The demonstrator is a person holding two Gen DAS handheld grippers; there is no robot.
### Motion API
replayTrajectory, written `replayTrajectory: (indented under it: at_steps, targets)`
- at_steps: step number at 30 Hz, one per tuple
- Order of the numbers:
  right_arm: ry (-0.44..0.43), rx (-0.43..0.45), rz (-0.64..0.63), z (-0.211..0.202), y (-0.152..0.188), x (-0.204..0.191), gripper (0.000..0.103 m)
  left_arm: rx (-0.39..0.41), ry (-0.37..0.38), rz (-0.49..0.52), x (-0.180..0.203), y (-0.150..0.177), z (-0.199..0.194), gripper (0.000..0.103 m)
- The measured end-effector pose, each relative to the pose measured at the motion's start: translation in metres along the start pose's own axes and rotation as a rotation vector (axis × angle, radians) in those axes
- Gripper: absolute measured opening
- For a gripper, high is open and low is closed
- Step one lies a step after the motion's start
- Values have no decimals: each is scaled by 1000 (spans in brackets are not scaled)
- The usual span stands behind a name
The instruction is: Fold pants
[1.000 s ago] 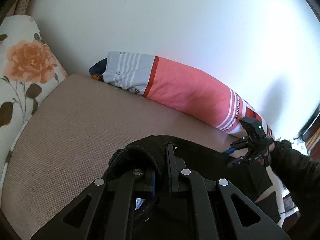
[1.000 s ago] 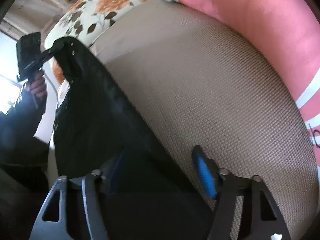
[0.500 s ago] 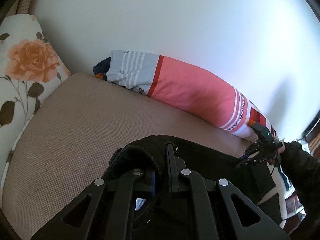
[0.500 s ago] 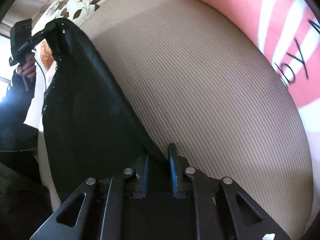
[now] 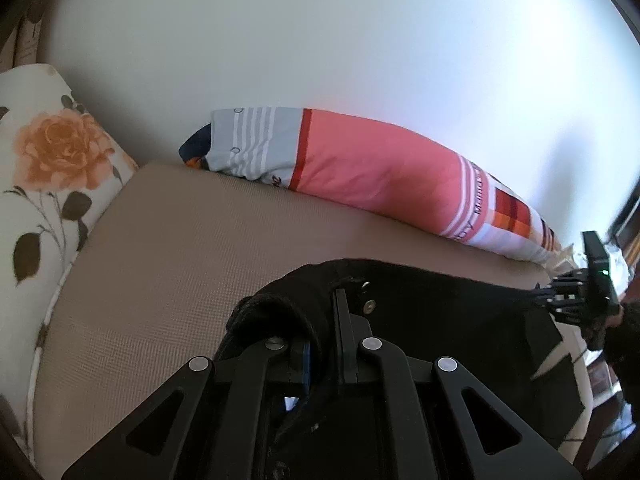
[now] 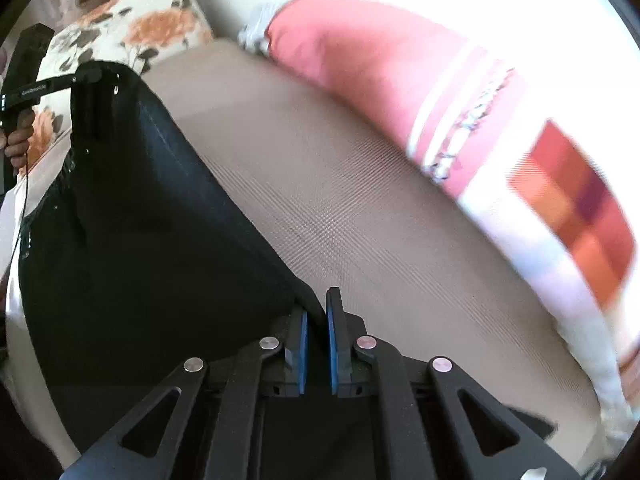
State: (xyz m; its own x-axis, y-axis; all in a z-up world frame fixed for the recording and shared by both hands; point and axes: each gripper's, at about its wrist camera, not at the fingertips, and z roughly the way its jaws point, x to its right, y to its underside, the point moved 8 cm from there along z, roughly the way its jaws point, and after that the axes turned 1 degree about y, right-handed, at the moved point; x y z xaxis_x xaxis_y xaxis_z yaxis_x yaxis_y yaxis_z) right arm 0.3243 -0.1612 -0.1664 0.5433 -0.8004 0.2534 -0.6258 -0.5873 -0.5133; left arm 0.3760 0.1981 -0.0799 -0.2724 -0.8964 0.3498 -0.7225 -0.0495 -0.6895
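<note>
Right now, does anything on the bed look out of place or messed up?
Nothing stands out. The black pants hang stretched between the left gripper and right gripper, both shut on the fabric, above the tan mattress. The striped pillow lies along the wall.

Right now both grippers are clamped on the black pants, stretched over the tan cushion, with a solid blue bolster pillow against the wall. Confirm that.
One detail is wrong: the bolster pillow is pink with stripes, not solid blue, as the left wrist view shows. The rest holds: left gripper and right gripper are both clamped on the black pants, stretched over the tan cushion.
</note>
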Motion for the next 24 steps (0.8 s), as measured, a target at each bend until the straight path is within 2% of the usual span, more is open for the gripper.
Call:
replayTrajectory:
  at_steps: [2,6,12,18,21,24]
  targets:
    - [30,23,16,-24,12,-16,6,2,20,1,3,6,-14,9]
    - [25,66,68,-66,41,-41,6,13,38,35,9,25,-51,9]
    - [-55,73,159,-99,94,-93,5,-9,90,28,12,79,-102,11]
    - [-140,7,190,-90,145,-129,5,-128,95,3,1,151,-118,13]
    - [-176,-37,187,-74,162,-145,5,-215,67,10,-6,187,-110,15]
    - [-168,-95,146,-53,179,-159,5,-280,34,12,-14,212,-102,19]
